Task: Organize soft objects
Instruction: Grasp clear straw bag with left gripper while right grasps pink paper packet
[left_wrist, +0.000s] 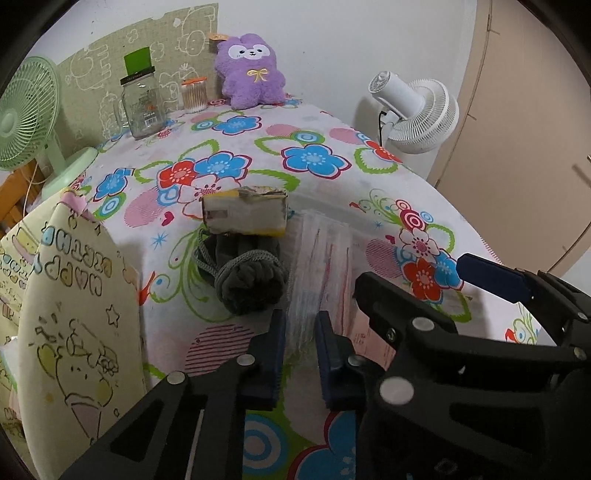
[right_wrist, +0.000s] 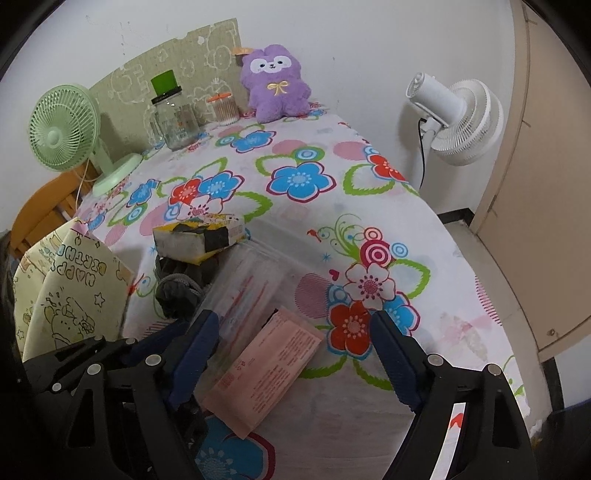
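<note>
The left gripper (left_wrist: 299, 354) has its jaws drawn close together on the near left edge of the clear mask packet (left_wrist: 321, 266), which lies flat on the flowered tablecloth (left_wrist: 325, 122). The packet's thin edge sits between the blue pads, so this reads as a pinch grip. The right gripper (right_wrist: 295, 354) has its jaws wide apart, straddling the packet's pink label end (right_wrist: 266, 369) without pressing on it.

Remaining items are ungathered. The grey rolled socks (left_wrist: 247, 284) lie just left of the packet, touching or nearly touching it. The worn sponge (left_wrist: 245, 214) sits just beyond the socks and appears to rest partly on them. The purple plush toy (left_wrist: 251, 70) stands upright at the far edge, well apart from the rest. A yellow gift bag (left_wrist: 70, 302) stands open at the near left and is the probable destination.

Assessment: the task is at an early stage. No item is seen in the bag, whose interior is hidden.
</note>
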